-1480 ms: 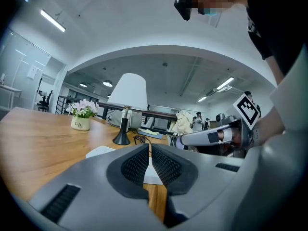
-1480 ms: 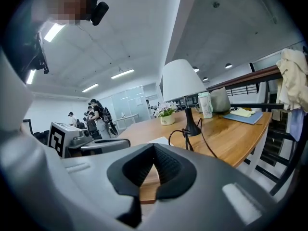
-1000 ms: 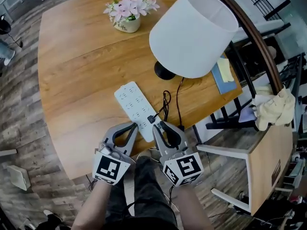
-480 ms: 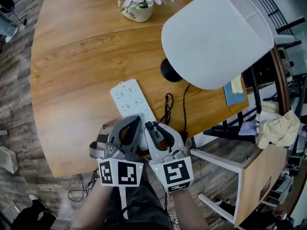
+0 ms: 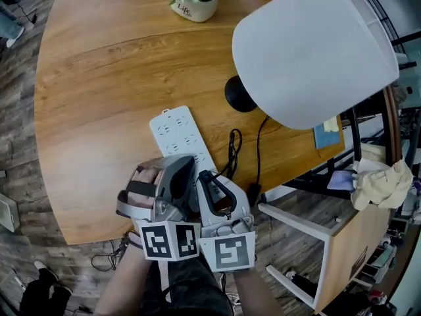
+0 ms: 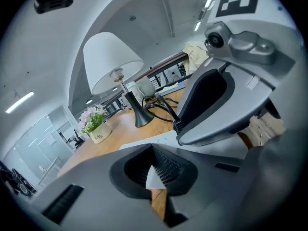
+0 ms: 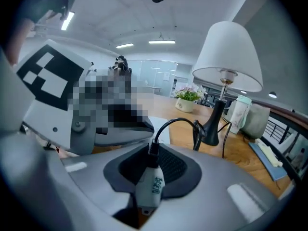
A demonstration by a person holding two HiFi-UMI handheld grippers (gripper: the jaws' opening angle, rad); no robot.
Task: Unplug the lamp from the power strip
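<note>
The white power strip [image 5: 176, 133] lies on the wooden table [image 5: 99, 78], its near end hidden under both grippers. The lamp has a white shade [image 5: 316, 48] and a black base [image 5: 241, 95]; its black cord [image 5: 231, 149] loops to a pale plug [image 7: 150, 183]. My right gripper [image 5: 209, 180] has that plug between its jaws, which are closing, the pads pressing its sides. I cannot tell whether the plug still sits in the strip. My left gripper [image 5: 182, 171] is shut and lies over the strip's near end, close beside the right one; a sliver of white strip [image 6: 153, 176] shows past its jaws.
A pot of pink flowers [image 5: 197, 4] stands at the table's far side. A blue notebook [image 5: 327, 137] lies under the shade near the right edge. Beyond that edge are a white frame [image 5: 299, 217] and a cream cloth [image 5: 381, 183] on furniture.
Both grippers came together over the strip's near end. The left one swung right, beside the right one. The right gripper's jaws now sit round the plug.
</note>
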